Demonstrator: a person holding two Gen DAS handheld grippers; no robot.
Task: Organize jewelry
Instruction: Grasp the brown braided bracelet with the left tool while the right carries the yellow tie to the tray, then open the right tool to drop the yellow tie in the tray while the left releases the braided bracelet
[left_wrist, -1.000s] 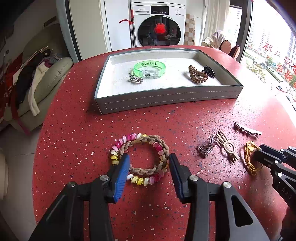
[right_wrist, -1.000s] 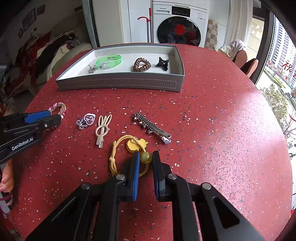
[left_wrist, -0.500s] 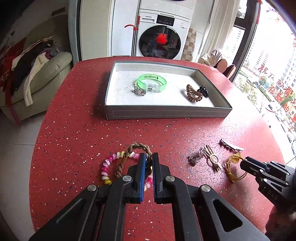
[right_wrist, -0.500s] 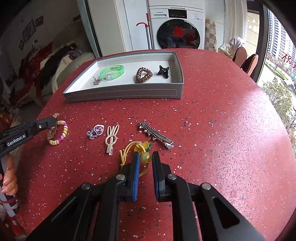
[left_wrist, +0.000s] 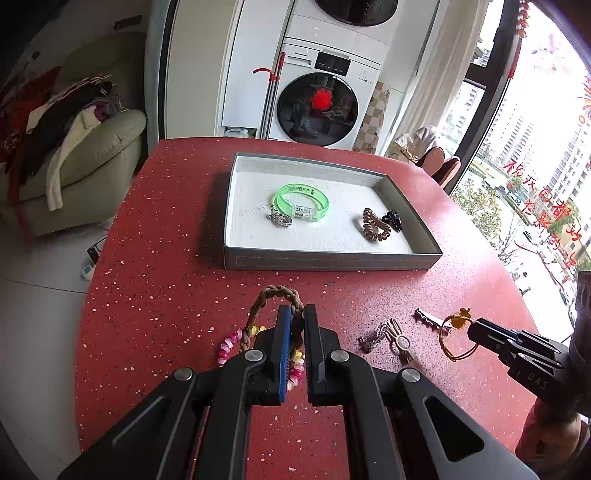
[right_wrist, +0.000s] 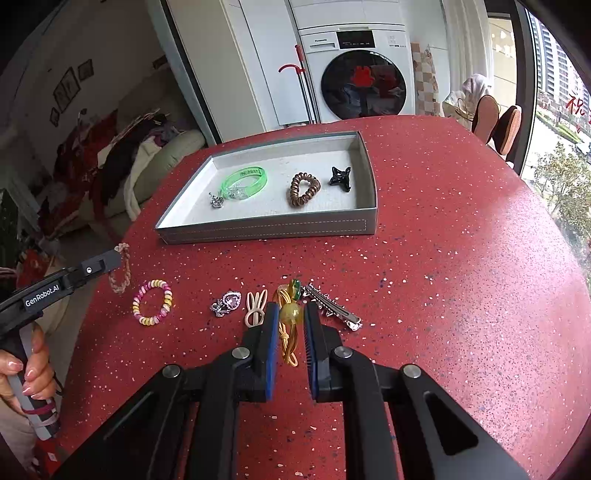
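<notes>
While left view hides it, beaded bracelet (right_wrist: 153, 302) lies apart.

Left claw (left_wrist: 294, 321) is closing on and lifting the braided bracelet (left_wrist: 275, 295) off the counter (left_wrist: 166, 314); right claw (right_wrist: 290, 317) is raising the yellow cord (right_wrist: 287, 339)

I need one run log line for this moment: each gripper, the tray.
left gripper: shut on braided bracelet | right gripper: shut on yellow cord hair tie | tray: holds green bangle, coil tie, black clip

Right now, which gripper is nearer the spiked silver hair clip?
Right. The right gripper holds the yellow cord just beside the hair clip; the left gripper, holding a braided bracelet, is across the table.
</notes>
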